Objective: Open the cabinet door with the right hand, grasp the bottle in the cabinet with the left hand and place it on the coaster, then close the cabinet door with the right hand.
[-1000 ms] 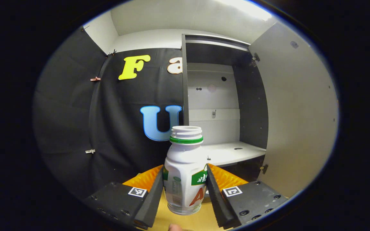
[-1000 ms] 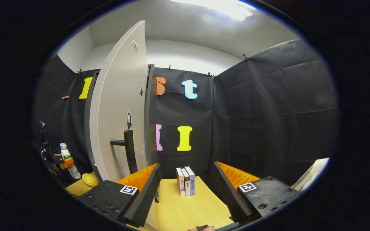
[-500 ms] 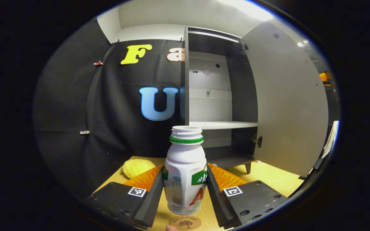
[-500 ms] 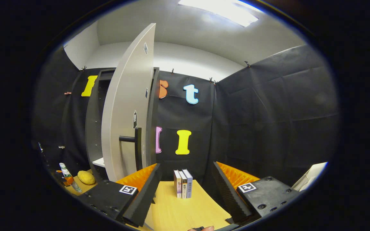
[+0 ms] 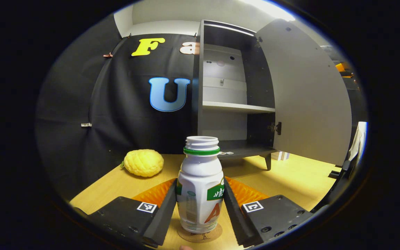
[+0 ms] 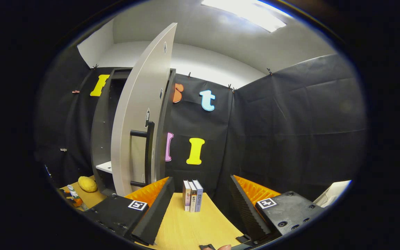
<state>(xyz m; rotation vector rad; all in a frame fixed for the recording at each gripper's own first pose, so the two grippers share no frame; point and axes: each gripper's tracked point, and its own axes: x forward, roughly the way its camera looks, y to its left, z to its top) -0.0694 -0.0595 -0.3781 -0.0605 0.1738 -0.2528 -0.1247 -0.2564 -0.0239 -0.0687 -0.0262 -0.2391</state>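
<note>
Black cloth walls enclose a wooden tabletop (image 5: 300,177). Going left to right in the left gripper view, we see a yellow fruit (image 5: 143,162), then the bottle (image 5: 200,184) with the left gripper (image 5: 200,211) clamped on its sides, its base on or just above the coaster (image 5: 200,234); behind stands the cabinet (image 5: 234,104), its door (image 5: 307,100) swung wide. We judge opening and grasping done, placing nearly done; release and closing remain. In the right gripper view, we find the door handle (image 6: 148,152), three books (image 6: 192,195), and the right gripper (image 6: 200,211) with jaws apart, holding nothing.
</note>
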